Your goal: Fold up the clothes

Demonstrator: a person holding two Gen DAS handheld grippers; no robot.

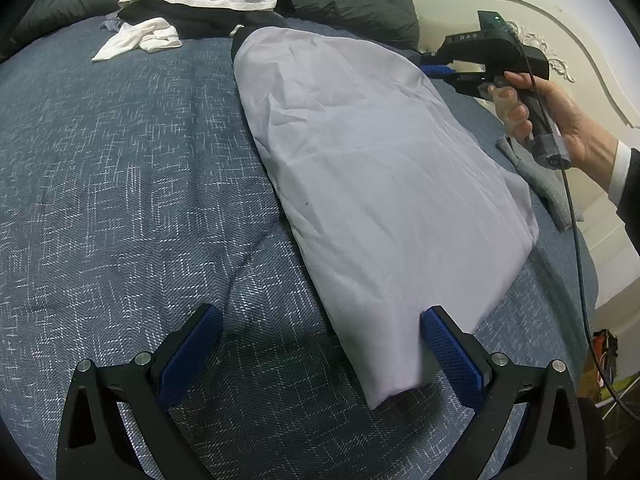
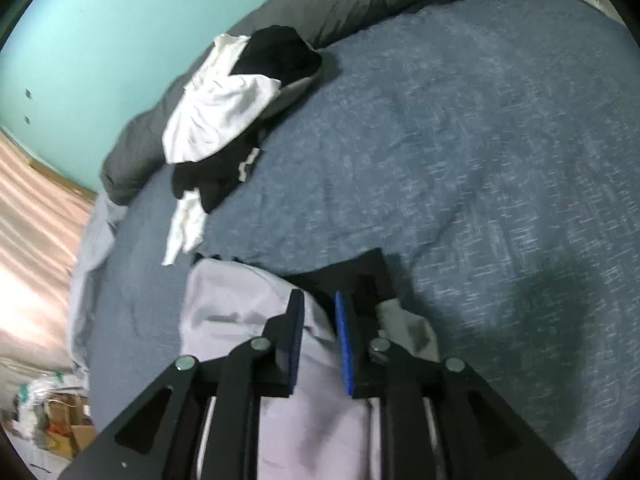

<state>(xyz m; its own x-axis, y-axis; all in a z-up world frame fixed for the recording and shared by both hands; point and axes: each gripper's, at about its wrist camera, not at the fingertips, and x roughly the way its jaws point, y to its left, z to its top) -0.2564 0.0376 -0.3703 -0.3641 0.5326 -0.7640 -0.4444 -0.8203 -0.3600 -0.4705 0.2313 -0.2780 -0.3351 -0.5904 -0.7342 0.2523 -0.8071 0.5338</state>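
left wrist view: the pale lilac garment [image 1: 372,184] lies folded lengthwise on the blue bedspread [image 1: 120,184], its near end between the left tongs [image 1: 320,332], spread wide. right tongs [image 2: 318,300] stand slightly apart, gripping nothing.

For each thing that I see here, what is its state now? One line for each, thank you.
pale lilac garment: folded into a long strip, lying flat on the bed.
pile of white and black clothes: crumpled, not yet folded.
grey garment: lying loose at the bed's edge.
left gripper: open, holding nothing.
right gripper: slightly open above the lilac garment, not pressing on it.
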